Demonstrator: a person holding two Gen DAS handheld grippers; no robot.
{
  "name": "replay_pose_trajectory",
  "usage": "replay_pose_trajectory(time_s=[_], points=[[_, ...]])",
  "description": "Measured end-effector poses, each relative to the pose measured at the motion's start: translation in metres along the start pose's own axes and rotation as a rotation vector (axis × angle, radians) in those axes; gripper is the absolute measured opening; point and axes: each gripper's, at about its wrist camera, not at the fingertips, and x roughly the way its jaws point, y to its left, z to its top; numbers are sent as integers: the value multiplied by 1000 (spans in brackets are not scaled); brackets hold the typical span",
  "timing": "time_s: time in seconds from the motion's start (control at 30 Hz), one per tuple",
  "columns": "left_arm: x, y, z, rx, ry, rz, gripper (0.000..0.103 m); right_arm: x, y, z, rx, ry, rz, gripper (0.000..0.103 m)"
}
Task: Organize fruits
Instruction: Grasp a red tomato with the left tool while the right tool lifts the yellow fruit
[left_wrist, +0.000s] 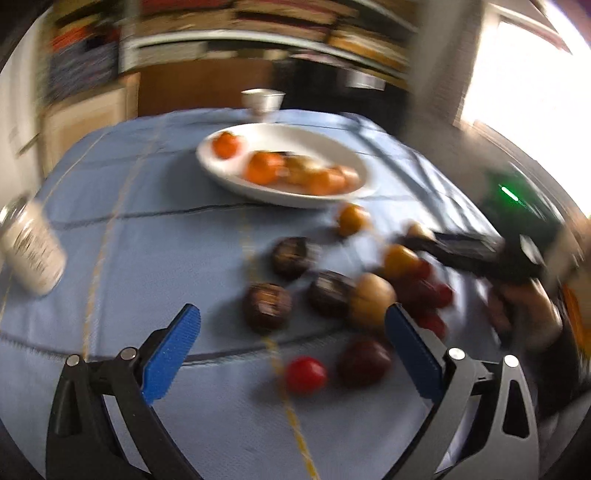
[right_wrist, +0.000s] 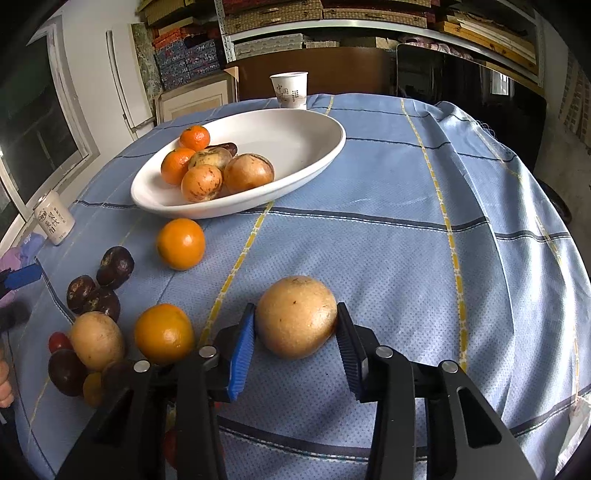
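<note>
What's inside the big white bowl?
The white bowl holds two oranges, three tan-brown fruits and a dark fruit peeking out behind. Anything underneath them is hidden.

My left wrist feed is smeared with motion blur; the fruits (left_wrist: 332, 295) and bookshelf (left_wrist: 258, 33) streak, though the blue pads (left_wrist: 171, 354) stay fairly crisp. A window (left_wrist: 524, 74) at upper right is blown out to white glare. My right wrist feed is sharp and evenly daylit, with soft shadows under the white bowl (right_wrist: 295, 125) and the tan fruit (right_wrist: 297, 317). Both fisheye views bend the tablecloth (right_wrist: 406, 240) lines and go black at the 4 corners.
</note>
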Motion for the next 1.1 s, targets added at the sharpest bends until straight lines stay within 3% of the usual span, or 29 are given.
replay_pose_trajectory(time_s=[0.03,0.1,0.13,0.2,0.4,0.57,0.77,1.0,1.1], points=[[-2,-7,-4,46,-5,-8,95,0,1,0,-6,1,-5,43],[-2,-16,-11,112,9,-26,76,0,2,-1,-10,2,-8,43],[0,-17,-14,124,25,-32,73,0,2,-1,-11,2,-8,44],[4,-14,-18,128,51,-26,54,0,2,-1,-11,2,-8,44],[2,6,-28,72,63,-36,47,0,2,-2,-14,2,-10,44],[13,0,-33,106,112,-6,38,-1,3,-2,-13,2,-9,44],[25,-9,-38,140,153,17,37,-1,3,-2,-14,2,-10,44],[27,-6,-36,112,148,9,33,-1,3,-2,-15,2,-11,44],[27,-7,-36,112,149,1,27,-1,3,-2,-16,3,-12,44]])
